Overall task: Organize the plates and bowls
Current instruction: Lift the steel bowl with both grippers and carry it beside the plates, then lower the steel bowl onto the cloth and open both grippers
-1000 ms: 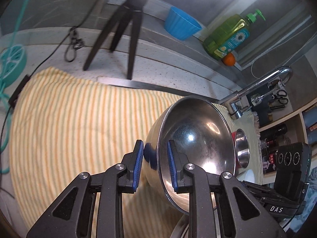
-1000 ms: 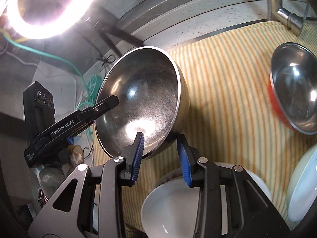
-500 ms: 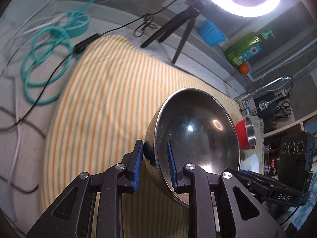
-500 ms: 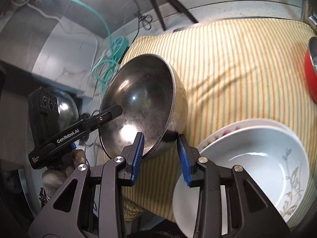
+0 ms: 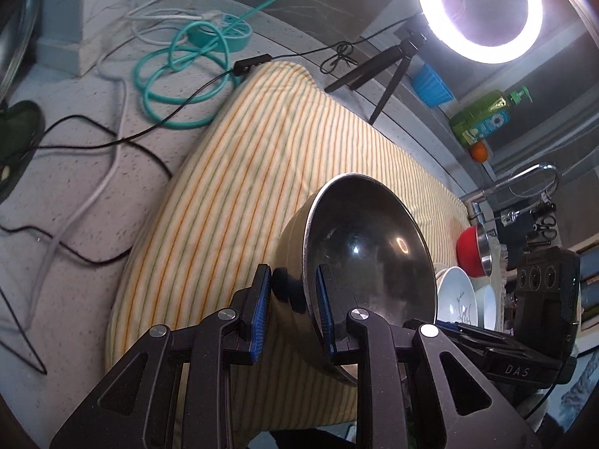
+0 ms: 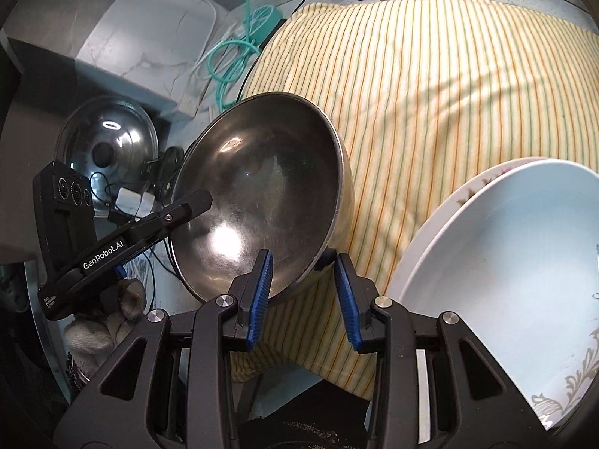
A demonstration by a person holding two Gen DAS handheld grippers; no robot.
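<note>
A big steel bowl [image 5: 370, 262] is held up over a yellow striped cloth [image 5: 243, 187]. The bowl is round and deep. It is shiny inside, dark grey, with small bright spots of light on it. In the right wrist view the inside looks a bit scratched and dull near the bottom. Its outside looks pale gold. The bowl is tilted on its side, so its open mouth faces sideways.

The left gripper [image 5: 294, 310] is clamped on the rim of the bowl. One blue pad is inside and one is outside. The right gripper [image 6: 303, 292] also has the rim between its blue pads, on the other side of the bowl. Its pads look set around the rim, and the bowl hangs between the two grippers.

A gloved hand [image 6: 108, 318] holds the left gripper.

Near the right gripper sit white plates [image 6: 505, 269] with a leaf pattern. A red bowl [image 5: 472, 250] with a steel inside stands farther off, on the cloth.
</note>
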